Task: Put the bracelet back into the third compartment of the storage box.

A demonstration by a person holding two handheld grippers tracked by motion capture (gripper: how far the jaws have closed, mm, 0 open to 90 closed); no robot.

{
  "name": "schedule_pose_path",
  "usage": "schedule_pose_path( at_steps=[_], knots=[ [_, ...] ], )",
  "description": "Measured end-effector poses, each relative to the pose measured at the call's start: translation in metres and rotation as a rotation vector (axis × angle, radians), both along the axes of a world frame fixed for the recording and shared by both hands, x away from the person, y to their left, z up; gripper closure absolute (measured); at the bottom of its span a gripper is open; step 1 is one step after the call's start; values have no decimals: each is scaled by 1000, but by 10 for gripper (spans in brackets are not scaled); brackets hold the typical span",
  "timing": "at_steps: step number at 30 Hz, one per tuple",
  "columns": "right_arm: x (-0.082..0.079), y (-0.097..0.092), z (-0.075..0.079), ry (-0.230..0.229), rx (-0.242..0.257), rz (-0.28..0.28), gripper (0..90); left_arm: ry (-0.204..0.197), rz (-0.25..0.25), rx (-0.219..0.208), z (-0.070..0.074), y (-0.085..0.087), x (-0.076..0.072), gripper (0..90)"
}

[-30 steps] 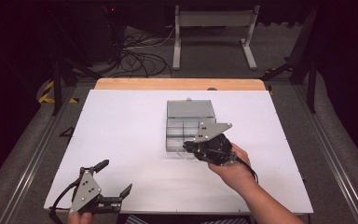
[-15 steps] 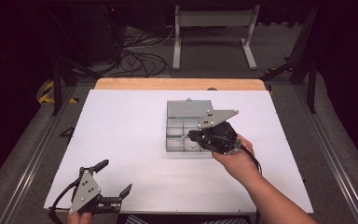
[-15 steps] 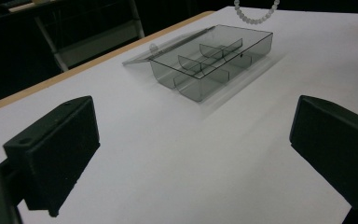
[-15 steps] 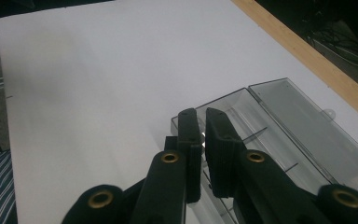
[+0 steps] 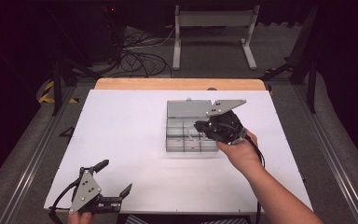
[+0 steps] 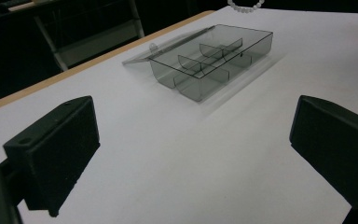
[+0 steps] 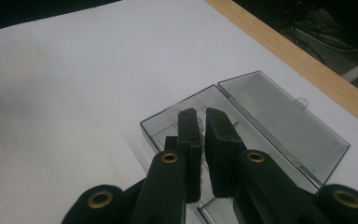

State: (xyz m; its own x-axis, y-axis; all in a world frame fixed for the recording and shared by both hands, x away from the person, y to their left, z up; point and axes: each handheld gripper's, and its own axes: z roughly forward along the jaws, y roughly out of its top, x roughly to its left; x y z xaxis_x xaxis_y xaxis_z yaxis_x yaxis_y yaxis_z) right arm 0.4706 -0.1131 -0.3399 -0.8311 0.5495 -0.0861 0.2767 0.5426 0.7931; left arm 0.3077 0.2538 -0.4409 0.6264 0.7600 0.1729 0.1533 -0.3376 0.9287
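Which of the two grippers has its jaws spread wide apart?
The left gripper, near the table's front left corner. The right gripper, over the clear compartment box, has its jaws nearly together.

Black claws [image 5: 200, 126], grey plates, brass screws

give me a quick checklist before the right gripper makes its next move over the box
1. Box lid open, lying flat behind it: ok.
2. Right gripper above the box's compartments: ok.
3. Something held between its fingers: cannot tell, the gap is narrow.
4. Compartment under it free: cannot tell, the gripper covers it.
5. Left gripper open, at the table's near corner, apart from the box: ok.
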Motion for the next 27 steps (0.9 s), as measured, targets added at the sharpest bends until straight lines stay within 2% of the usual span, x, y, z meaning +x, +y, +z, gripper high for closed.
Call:
schedule_pose_path(
  at_steps=[11, 17, 27],
  knots=[
    [26, -12, -6, 38, 33, -87, 854, -5, 1, 9, 0, 1, 1, 19],
    [40, -18, -12, 58, 35, -136, 854, -2, 4, -3, 0, 2, 1, 19],
    [56, -27, -19, 91, 63, -193, 854, -2, 4, -4, 0, 2, 1, 19]
  ],
)
